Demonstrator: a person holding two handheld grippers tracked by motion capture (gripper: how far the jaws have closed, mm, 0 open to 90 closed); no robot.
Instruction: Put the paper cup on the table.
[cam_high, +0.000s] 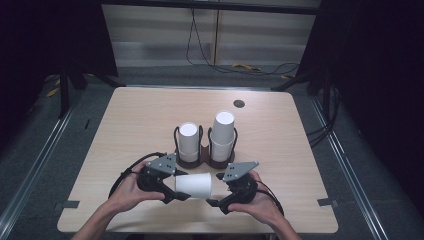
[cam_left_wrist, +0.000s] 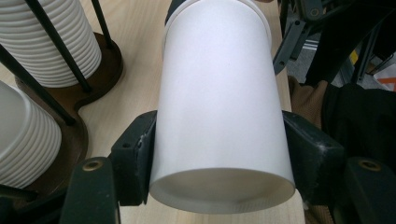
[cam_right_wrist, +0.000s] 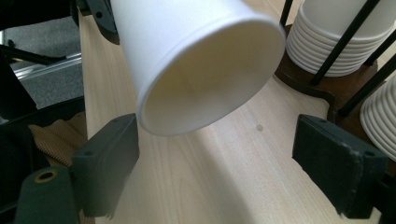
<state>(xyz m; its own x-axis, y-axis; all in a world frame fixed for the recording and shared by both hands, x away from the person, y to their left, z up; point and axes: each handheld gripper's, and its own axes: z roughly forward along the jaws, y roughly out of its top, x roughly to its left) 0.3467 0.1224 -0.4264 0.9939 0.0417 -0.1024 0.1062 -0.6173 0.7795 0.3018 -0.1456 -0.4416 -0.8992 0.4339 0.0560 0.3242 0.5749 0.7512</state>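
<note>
A white paper cup (cam_high: 194, 185) lies level just above the table's near edge. My left gripper (cam_high: 178, 184) is shut on the cup's closed-bottom end. In the left gripper view both pads (cam_left_wrist: 140, 154) press the sides of the cup (cam_left_wrist: 219, 107). Its open mouth faces my right gripper (cam_high: 214, 189), which stands open just to the right. In the right gripper view the rim of the cup (cam_right_wrist: 187, 56) hangs close above and between the wide-apart jaws of the right gripper (cam_right_wrist: 217, 163), touching neither pad.
Behind the grippers a dark wooden rack (cam_high: 200, 161) with black wire posts holds two stacks of white cups, a shorter left stack (cam_high: 188, 142) and a taller right stack (cam_high: 222, 134). A round hole (cam_high: 239, 103) sits at the table's back. Cables lie on the floor beyond.
</note>
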